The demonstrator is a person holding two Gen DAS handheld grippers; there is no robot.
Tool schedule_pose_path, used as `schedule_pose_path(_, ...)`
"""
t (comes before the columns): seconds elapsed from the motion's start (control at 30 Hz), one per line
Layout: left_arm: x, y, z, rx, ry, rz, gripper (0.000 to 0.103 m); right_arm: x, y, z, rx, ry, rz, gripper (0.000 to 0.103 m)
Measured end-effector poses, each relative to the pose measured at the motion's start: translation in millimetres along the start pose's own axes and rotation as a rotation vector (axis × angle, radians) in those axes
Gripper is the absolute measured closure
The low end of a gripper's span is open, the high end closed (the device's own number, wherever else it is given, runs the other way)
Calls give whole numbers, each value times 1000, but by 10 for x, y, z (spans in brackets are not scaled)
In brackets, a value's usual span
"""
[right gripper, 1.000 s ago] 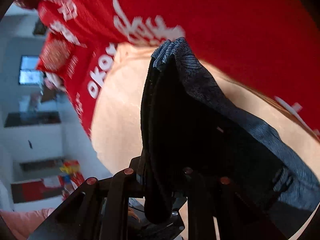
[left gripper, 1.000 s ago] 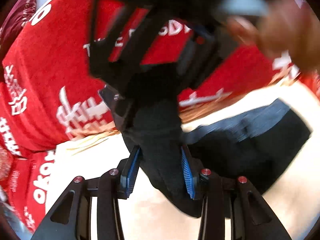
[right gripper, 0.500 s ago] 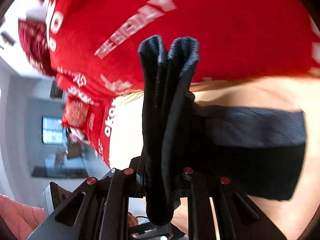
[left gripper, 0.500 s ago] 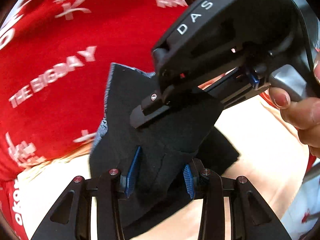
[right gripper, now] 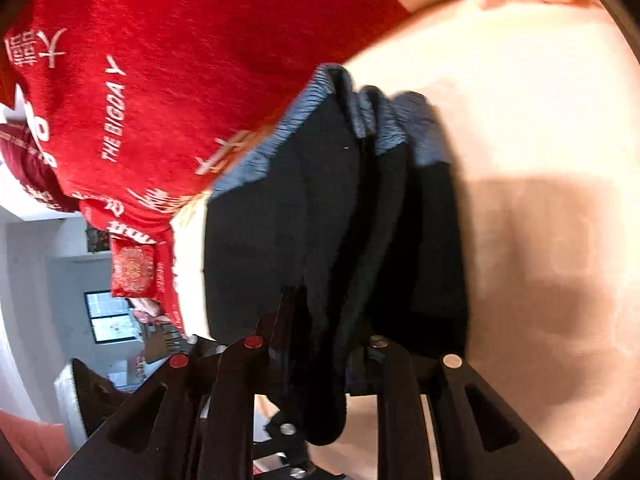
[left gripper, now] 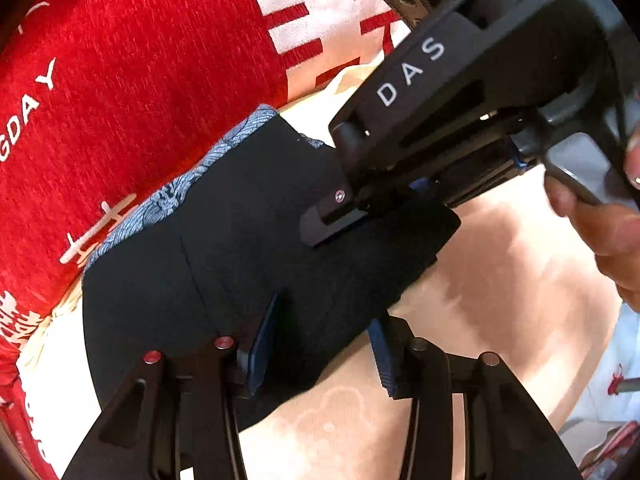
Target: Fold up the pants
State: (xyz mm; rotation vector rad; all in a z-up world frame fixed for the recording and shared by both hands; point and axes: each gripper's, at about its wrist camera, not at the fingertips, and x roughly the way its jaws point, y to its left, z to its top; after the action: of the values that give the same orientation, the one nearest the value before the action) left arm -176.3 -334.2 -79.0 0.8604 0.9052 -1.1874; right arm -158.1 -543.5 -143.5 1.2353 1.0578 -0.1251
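Note:
The black pants [left gripper: 248, 248], with a blue patterned waistband [left gripper: 176, 188], lie folded on the peach sheet [left gripper: 500, 280]. My left gripper [left gripper: 320, 348] straddles their near edge. Its jaws are opening; the cloth lies flat between the blue pads [left gripper: 260, 344] and a strip of sheet shows beside the right pad. My right gripper [left gripper: 332, 216] comes in from the upper right, held by a hand [left gripper: 608, 232], its fingers on the far corner of the pants. In the right wrist view a thick fold of the pants [right gripper: 332, 280] fills my right gripper [right gripper: 326, 340], whose jaws are starting to open.
A red blanket with white lettering [left gripper: 140, 80] is bunched along the far side, right behind the waistband [right gripper: 280, 140]. Bare peach sheet [right gripper: 540, 200] spreads to the right. A room with a window [right gripper: 112, 316] shows past the bed's edge.
Both grippers swung across the bed and lowered the hanging pants onto the sheet, folded over. The left pads now stand wider apart, and the cloth between them has gone flat.

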Motion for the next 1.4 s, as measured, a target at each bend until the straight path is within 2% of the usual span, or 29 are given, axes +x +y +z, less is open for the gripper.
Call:
schedule_pose_path(0.03, -56, 20, -9, -4, -1, -2, 44, 8, -9, 3, 0, 1, -13, 77)
schedule_pose_path(0.1, -186, 134, -28, -45, -11, -3, 27, 11, 15, -27, -1, 0, -25, 73)
schedule_pose_path(0.13, -250, 203, -52, -64, -19, -11, 27, -15, 45, -17, -10, -5, -46, 70)
schedule_pose_path(0.2, -361, 318, -82, -94, -19, -14, 27, -76, 143, -24, -42, -19, -133, 70)
schedule_pose_path(0.27, -410, 479, -135, -131, -11, 21, 27, -144, 196, -71, -59, -27, -204, 70)
schedule_pose_path(0.4, -393, 947, -224, -253, 35, 85, 27, -379, 158, -236, -53, -70, -288, 70)
schedule_pose_path(0.5, -313, 1283, -449, -340, 97, 126, 27, -519, 149, -378, -22, -107, -327, 70)
schedule_pose_path(0.6, -219, 1458, -611, -401, 158, 109, 27, -535, 241, -524, -13, -142, -360, 70)
schedule_pose_path(0.7, -109, 1550, -743, -448, 213, 80, 27, -505, 448, -672, -59, -187, -411, 70)
schedule_pose_path(0.77, -46, 1599, -825, -484, 232, 54, 15, -436, 577, -722, -93, -197, -416, 70)
schedule_pose_path(0.8, -8, 1629, -864, -497, 240, 52, 11, -364, 629, -735, -109, -188, -418, 70)
schedule_pose_path(0.9, 63, 1669, -907, -510, 249, 13, 11, -84, 678, -735, -135, -127, -448, 70)
schedule_pose_path(1.0, 56, 1660, -905, -498, 253, -3, 11, 126, 500, -678, -82, -77, -488, 70)
schedule_pose_path(1.13, -36, 1686, -913, -476, 252, 0, 11, 109, 369, -674, 7, -73, -476, 70)
schedule_pose_path(1.3, -203, 1883, -1030, -520, 266, -5, 11, 98, 527, -826, 3, -59, -538, 69)
schedule_pose_path(1.4, -279, 2043, -1015, -547, 249, 5, 11, 131, 624, -927, 12, -62, -536, 58)
